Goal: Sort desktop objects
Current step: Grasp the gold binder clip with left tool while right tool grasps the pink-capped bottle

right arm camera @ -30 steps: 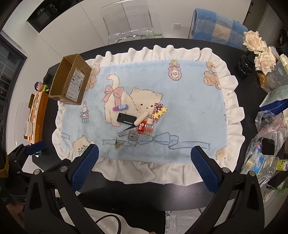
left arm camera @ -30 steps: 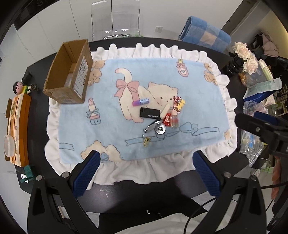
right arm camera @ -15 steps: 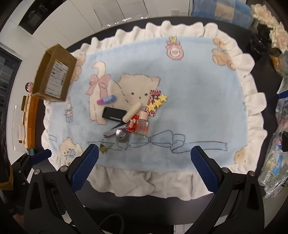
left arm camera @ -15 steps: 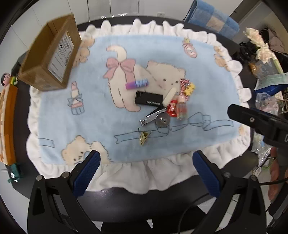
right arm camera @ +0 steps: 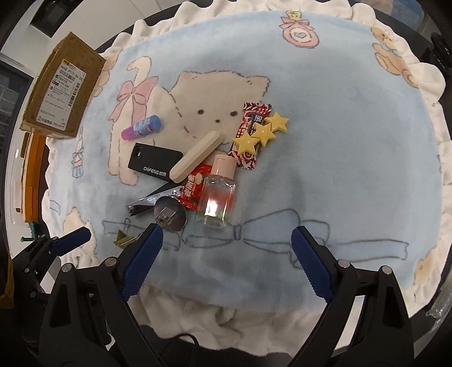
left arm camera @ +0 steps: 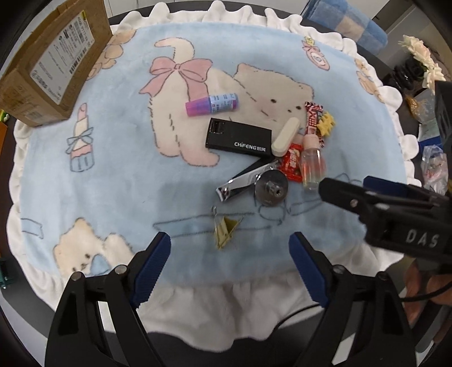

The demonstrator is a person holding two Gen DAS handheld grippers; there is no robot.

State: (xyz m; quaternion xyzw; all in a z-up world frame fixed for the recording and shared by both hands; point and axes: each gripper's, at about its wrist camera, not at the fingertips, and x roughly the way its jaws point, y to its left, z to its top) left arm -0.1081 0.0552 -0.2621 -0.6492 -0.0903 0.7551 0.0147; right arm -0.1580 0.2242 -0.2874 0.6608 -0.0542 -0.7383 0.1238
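The small clear bottle (right arm camera: 216, 197) beside the black lighter (right arm camera: 154, 165) looks light, rigid and slick (grip its flat sides); both grippers gape wide, empty.

This looks like a home. A soft blue blanket (left arm camera: 118, 175) with a cat picture and a white frill covers a dark round table (right arm camera: 436, 19). Little everyday things lie on it in a heap: a nail clipper (left arm camera: 245, 180), a glue stick (left arm camera: 212, 104), candy (right arm camera: 250, 135), a tiny bottle (right arm camera: 216, 194) and star clips (right arm camera: 262, 131). A brown box (left arm camera: 50, 65) sits in the corner. White flowers (left arm camera: 421, 56) and a blue checked towel (left arm camera: 347, 25) are close by.
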